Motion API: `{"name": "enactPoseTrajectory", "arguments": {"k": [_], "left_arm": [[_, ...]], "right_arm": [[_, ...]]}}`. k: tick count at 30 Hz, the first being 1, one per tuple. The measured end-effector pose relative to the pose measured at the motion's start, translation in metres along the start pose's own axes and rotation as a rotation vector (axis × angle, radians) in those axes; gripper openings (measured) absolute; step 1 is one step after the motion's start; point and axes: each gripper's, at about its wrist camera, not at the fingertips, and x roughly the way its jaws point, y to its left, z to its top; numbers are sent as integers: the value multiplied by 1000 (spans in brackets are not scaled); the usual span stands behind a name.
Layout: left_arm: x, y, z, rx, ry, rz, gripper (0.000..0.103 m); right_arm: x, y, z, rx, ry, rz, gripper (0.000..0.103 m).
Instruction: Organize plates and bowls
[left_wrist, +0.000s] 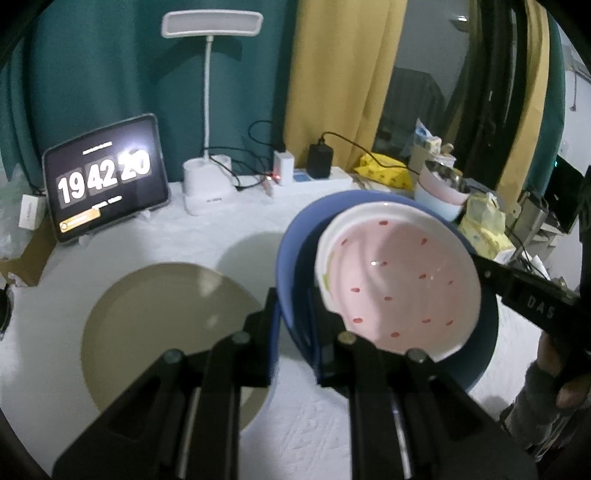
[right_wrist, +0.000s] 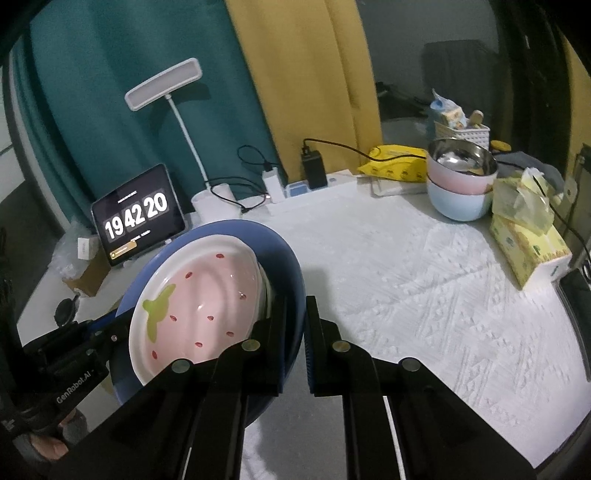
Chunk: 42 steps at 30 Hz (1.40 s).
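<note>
A blue plate (left_wrist: 291, 258) carries a pink strawberry-pattern bowl (left_wrist: 399, 280) and is held tilted above the table. My left gripper (left_wrist: 297, 332) is shut on the plate's near rim. My right gripper (right_wrist: 295, 332) is shut on the opposite rim of the blue plate (right_wrist: 284, 254), with the pink bowl (right_wrist: 199, 295) inside it. A beige plate (left_wrist: 159, 332) lies flat on the white cloth, below and left of the held stack. The right gripper's body shows in the left wrist view (left_wrist: 532, 299). The left one shows in the right wrist view (right_wrist: 74, 354).
Stacked pink and light blue bowls (right_wrist: 461, 184) with a steel bowl on top stand at the back right. A tissue box (right_wrist: 528, 251) sits at the right edge. A tablet clock (left_wrist: 103, 181), a desk lamp (left_wrist: 208, 184) and a power strip (left_wrist: 314, 177) line the back.
</note>
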Motion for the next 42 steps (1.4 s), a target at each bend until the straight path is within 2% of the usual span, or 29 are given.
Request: {"name": "enactPoseTrajectory", "arguments": {"k": [20,31,42], "left_arm": [[-31,73,2,-102,-59,56,13],[-30,115,-2,-159,-48,111,13],[-16,146,-8,-192,-15,150,13]], "right_arm": [[19,73,18,-85,-7,70,10],[51,112,19,-126,36,110,10],[89,134,16,-143,98,127,10]]}}
